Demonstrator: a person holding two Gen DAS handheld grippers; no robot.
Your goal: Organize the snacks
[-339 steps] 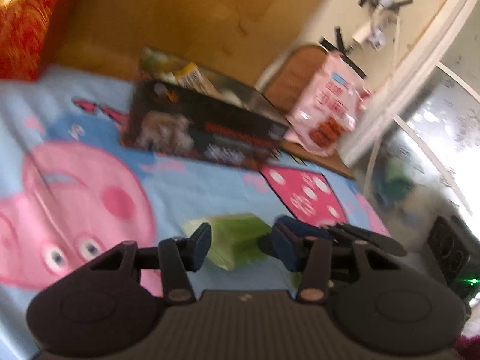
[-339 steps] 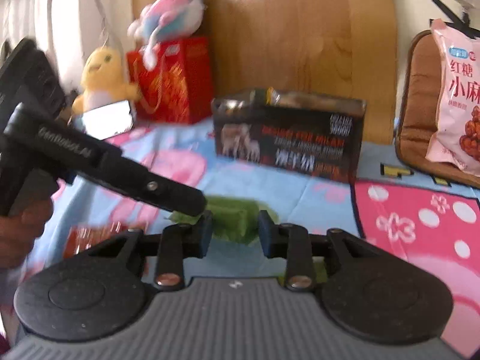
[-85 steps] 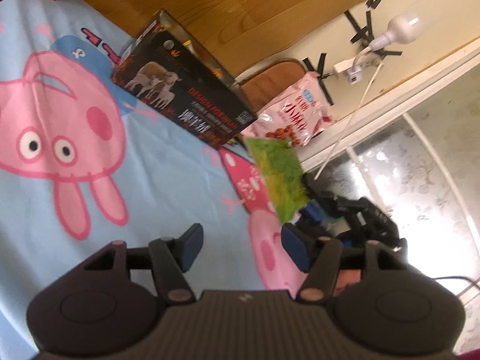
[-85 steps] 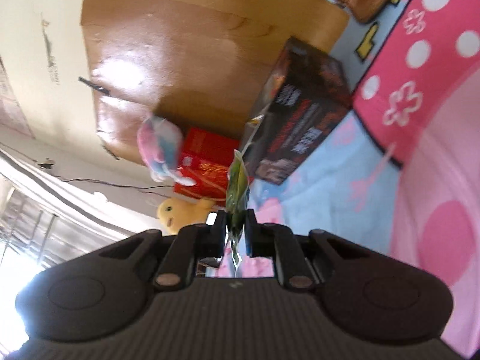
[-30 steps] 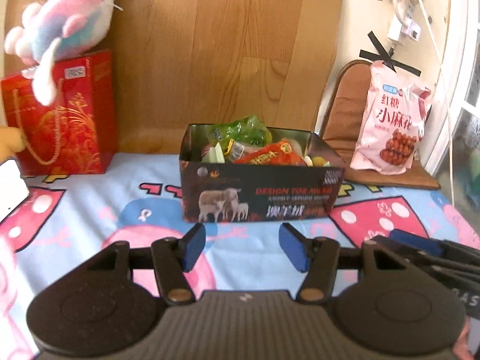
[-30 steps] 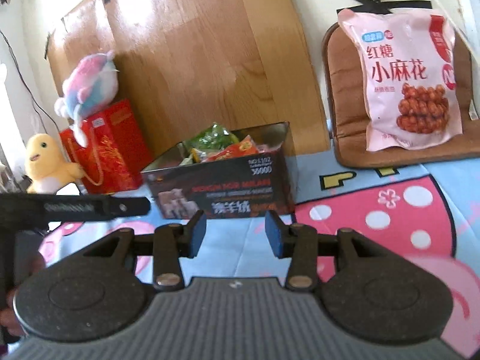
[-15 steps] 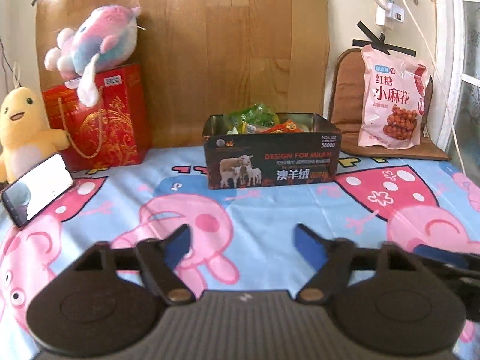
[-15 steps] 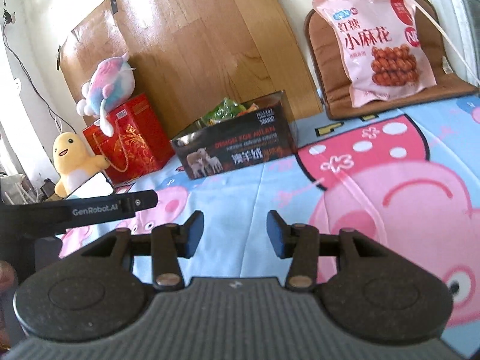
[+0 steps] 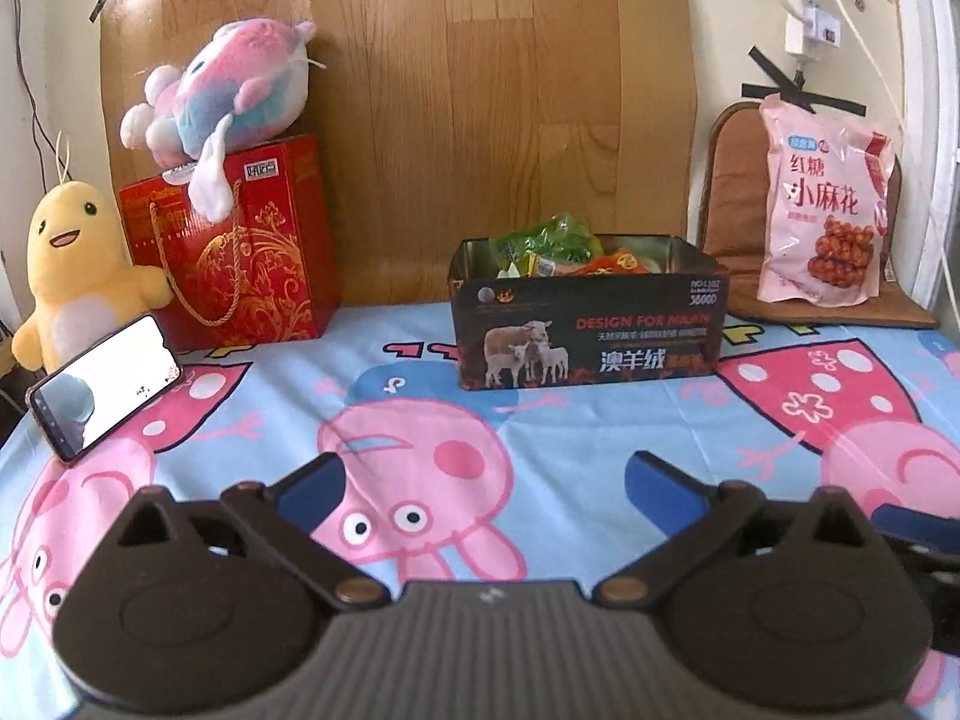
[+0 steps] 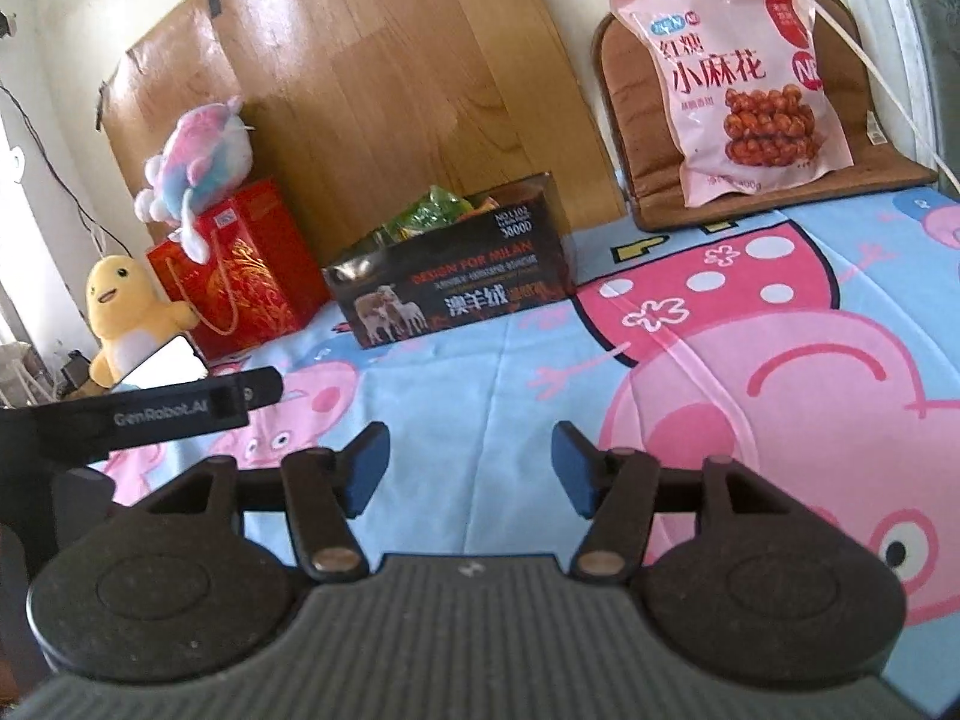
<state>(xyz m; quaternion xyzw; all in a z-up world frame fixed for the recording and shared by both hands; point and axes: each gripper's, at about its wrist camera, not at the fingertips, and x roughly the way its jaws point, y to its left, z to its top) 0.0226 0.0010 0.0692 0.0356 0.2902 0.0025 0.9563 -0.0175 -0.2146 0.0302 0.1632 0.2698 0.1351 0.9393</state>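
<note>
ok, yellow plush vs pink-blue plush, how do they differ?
The yellow plush sits upright on the sheet beside the red gift bag; the pink-blue plush lies atop that bag. The first is one plain colour, the second mottled pink, blue and white. Both are soft toys against the back wall.

The box (image 9: 591,324) stands on the bedsheet (image 9: 558,426) before the wooden board (image 9: 480,90), snack packets (image 9: 558,252) in it. Left of it is the gift bag (image 9: 231,246) with a plush toy (image 9: 222,90) on top; further left sit another plush (image 9: 72,264) and a propped phone (image 9: 105,387). Right of the box, a big snack bag (image 9: 825,210) leans on a cushion (image 9: 738,180)
</note>
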